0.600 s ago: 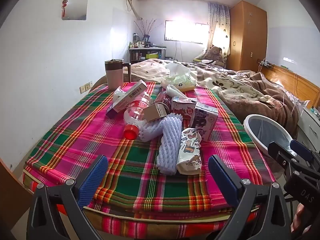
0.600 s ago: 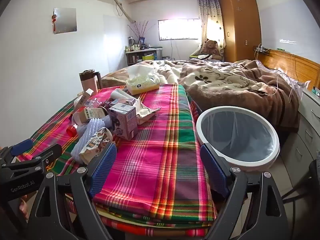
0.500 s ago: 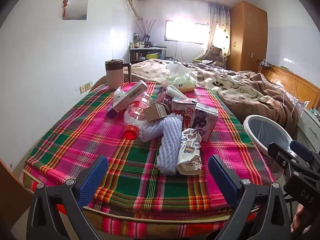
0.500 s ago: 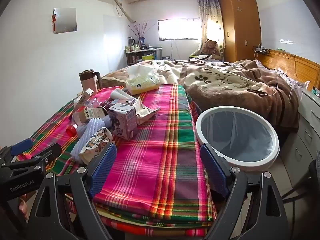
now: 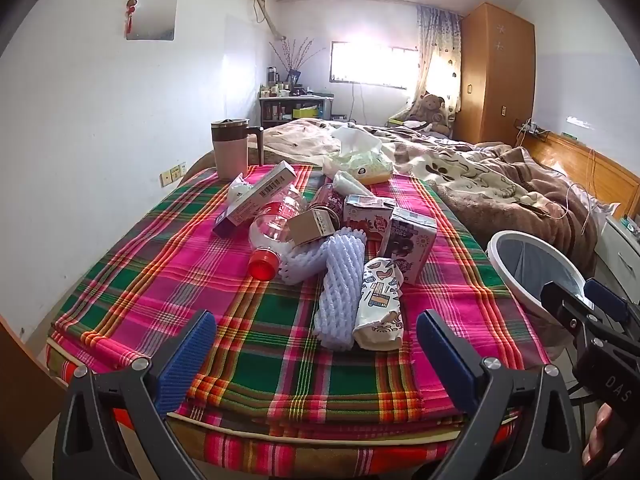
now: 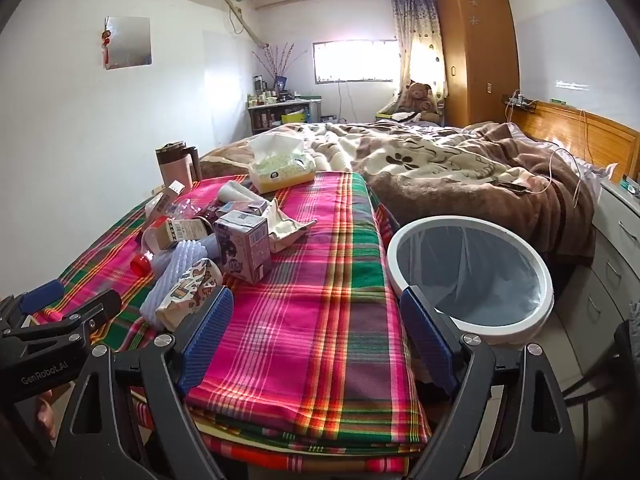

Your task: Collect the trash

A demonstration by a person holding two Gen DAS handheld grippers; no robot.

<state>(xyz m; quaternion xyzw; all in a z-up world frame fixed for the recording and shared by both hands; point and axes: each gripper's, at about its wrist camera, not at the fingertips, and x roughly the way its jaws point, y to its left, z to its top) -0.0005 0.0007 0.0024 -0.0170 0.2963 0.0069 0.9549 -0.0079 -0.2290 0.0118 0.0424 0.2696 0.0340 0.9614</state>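
Trash heaped on the plaid cloth — left gripper and right gripper tilted down, spread wide, empty.

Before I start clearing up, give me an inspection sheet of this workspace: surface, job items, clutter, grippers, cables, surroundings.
Surface: plaid cloth spread over the bed end, flat.
Job's things: trash pile, mid-cloth: foam fruit nets, patterned paper cup on its side, red-capped plastic bottle lying down, purple drink cartons, long box. White-rimmed bin stands beside the bed, lined, looks empty.
Clutter: lidded mug, tissue pack.
Grippers: left gripper open, holding nothing; right gripper open, holding nothing.
Cables: thin cord on the blanket.
Surroundings: unmade bed, wardrobe, teddy bear.
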